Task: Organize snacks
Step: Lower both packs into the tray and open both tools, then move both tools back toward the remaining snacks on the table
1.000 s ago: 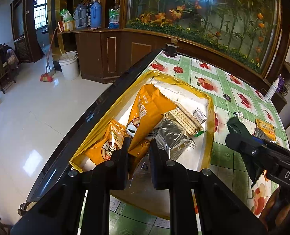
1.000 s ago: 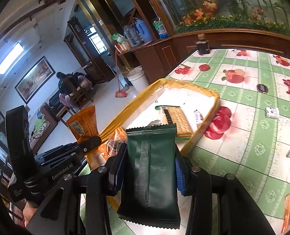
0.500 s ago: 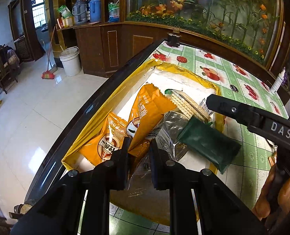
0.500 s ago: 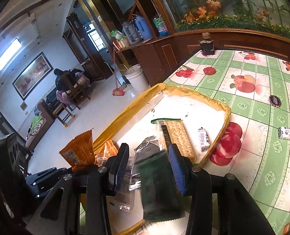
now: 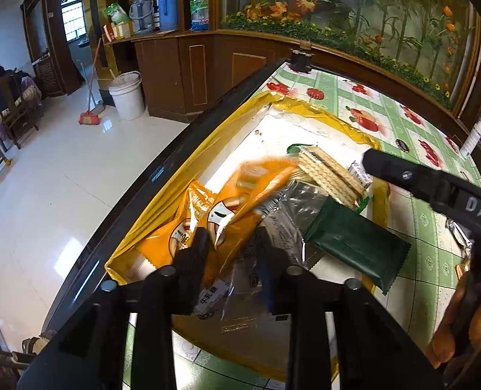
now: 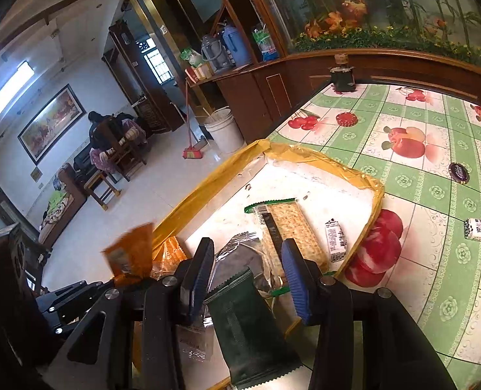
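Dropping stuff: both claws (image 5: 232,248) (image 6: 246,271) wide open, green pack (image 6: 250,328) overhanging the tray (image 6: 305,157) rim, could slide off.

In the lower centre, the right gripper (image 6: 245,274) stood with its jaws apart over a dark green packet (image 6: 250,328) lying in the yellow-rimmed tray (image 6: 337,165). A cracker pack (image 6: 292,227) lay above it mid-frame, and at lower left a blurred orange packet (image 6: 131,253) seemed held by the left gripper (image 6: 78,295).

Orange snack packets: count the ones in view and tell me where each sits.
2. One orange packet is between the fingers of the left claw, blurred, over the tray. The other lies beneath it at the tray's near-left corner. More may be hidden underneath.
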### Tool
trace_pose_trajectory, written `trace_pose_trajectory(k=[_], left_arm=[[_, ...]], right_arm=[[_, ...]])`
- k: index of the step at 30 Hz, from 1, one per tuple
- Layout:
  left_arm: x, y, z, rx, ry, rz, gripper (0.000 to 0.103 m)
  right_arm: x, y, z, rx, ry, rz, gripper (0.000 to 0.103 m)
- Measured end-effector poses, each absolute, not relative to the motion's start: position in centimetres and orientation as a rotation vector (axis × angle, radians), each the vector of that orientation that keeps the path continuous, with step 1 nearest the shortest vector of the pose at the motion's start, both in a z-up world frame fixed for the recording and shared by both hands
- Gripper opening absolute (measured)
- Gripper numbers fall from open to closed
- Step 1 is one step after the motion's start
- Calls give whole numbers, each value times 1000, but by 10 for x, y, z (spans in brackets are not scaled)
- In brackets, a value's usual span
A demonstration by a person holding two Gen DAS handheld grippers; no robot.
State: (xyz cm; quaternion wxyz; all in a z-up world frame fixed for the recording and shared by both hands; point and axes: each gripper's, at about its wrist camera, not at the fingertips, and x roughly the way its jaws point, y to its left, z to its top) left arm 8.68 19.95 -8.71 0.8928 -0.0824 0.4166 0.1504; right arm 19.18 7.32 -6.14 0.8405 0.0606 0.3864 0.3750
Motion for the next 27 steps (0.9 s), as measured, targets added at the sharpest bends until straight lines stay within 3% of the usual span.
trace_pose_trajectory(k=[1, 3, 5, 7, 9, 11, 14, 17, 20, 27], left_arm=[[86, 199, -87, -169, 863, 316, 46], [83, 199, -85, -172, 855, 322, 56], [81, 197, -82, -166, 849, 329, 58], [80, 196, -81, -164, 852, 341, 69], [75, 193, -77, -159, 835, 344, 71], [71, 189, -72, -148, 819, 353, 71], [64, 181, -64, -126, 788, 356, 71], [58, 171, -55, -98, 755, 357, 79], [52, 164, -47, -86, 729, 350, 79], [41, 148, -31, -59, 683, 348, 79]], right_arm=[[191, 71, -60, 131, 813, 789, 46], [189, 65, -57, 139, 807, 782, 46], [187, 59, -54, 148, 801, 778, 46], [184, 53, -51, 152, 794, 769, 46], [179, 45, -47, 162, 787, 762, 49], [175, 36, -44, 172, 778, 752, 57], [167, 21, -40, 185, 760, 734, 58], [157, 4, -35, 199, 742, 710, 59], [147, -16, -31, 210, 726, 682, 67], [129, -60, -29, 241, 706, 617, 67]])
